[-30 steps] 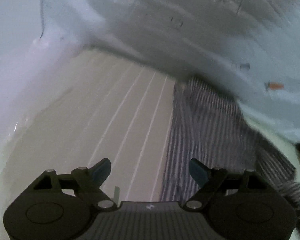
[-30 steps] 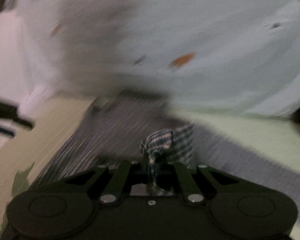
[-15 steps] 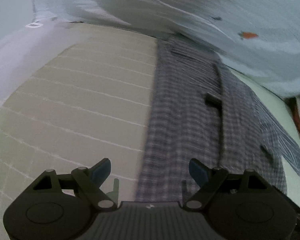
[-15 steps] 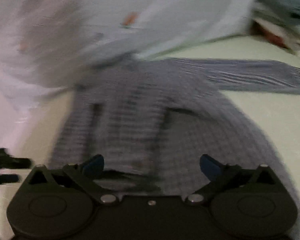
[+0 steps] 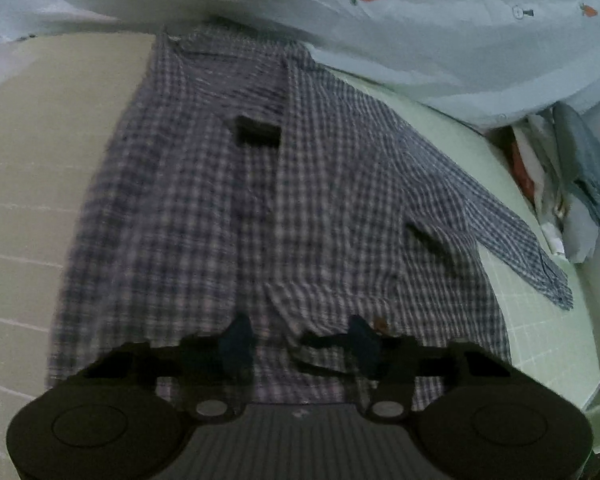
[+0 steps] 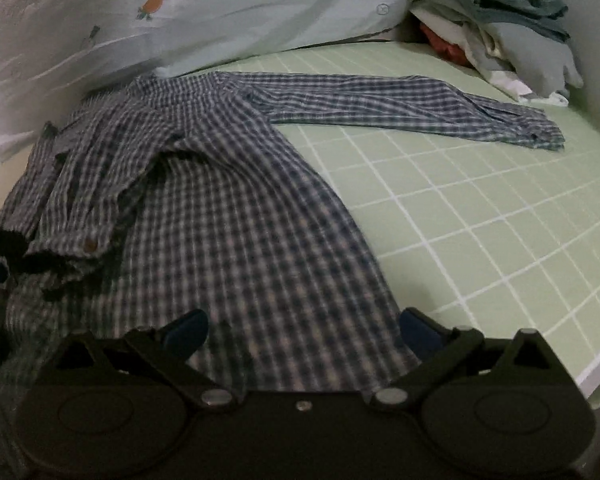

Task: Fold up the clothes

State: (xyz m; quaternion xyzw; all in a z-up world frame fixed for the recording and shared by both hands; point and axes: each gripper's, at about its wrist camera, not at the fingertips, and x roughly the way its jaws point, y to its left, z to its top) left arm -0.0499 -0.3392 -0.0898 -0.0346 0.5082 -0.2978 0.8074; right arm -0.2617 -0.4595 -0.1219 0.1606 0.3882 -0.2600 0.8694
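Here both the left gripper (image 5: 298,342) and right gripper (image 6: 302,328) gape over the checked shirt's (image 6: 228,216) hem, bare mat (image 6: 480,208) rightward.

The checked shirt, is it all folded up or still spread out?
Partly folded. One sleeve is laid over the checked shirt; the other sleeve stretches out on the green mat. Both grippers are open.

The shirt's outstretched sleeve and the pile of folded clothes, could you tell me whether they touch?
Apart. In the right wrist view, a strip of bare green sheet shows between the sleeve cuff and the pile.
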